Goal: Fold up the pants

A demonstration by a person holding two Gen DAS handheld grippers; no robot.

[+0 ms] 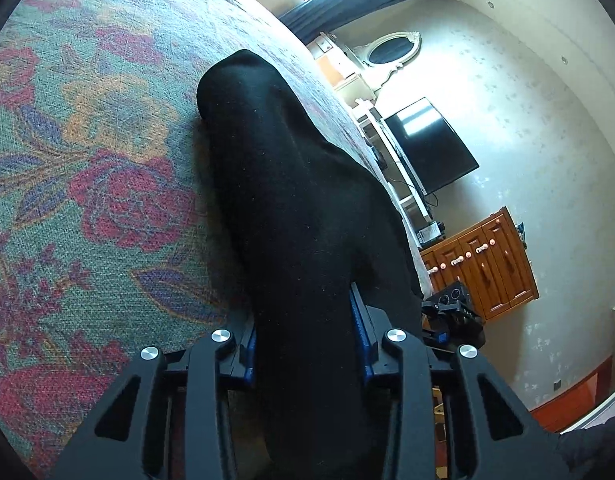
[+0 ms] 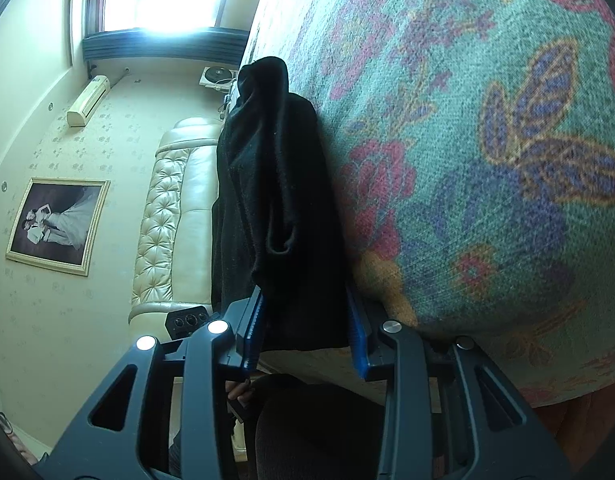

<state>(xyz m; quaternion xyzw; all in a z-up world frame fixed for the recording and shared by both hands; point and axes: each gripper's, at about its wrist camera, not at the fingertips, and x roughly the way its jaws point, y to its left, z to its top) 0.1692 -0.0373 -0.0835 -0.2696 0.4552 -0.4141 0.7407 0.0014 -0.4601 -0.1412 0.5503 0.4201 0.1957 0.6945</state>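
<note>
On the floral bedspread (image 1: 87, 128), both grippers (image 1: 307, 344) (image 2: 307, 332) clamp black pants (image 1: 283, 200)

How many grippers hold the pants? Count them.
2. The left gripper is shut on the pants on the bedspread; the right gripper is shut on them too. None hidden.
</note>
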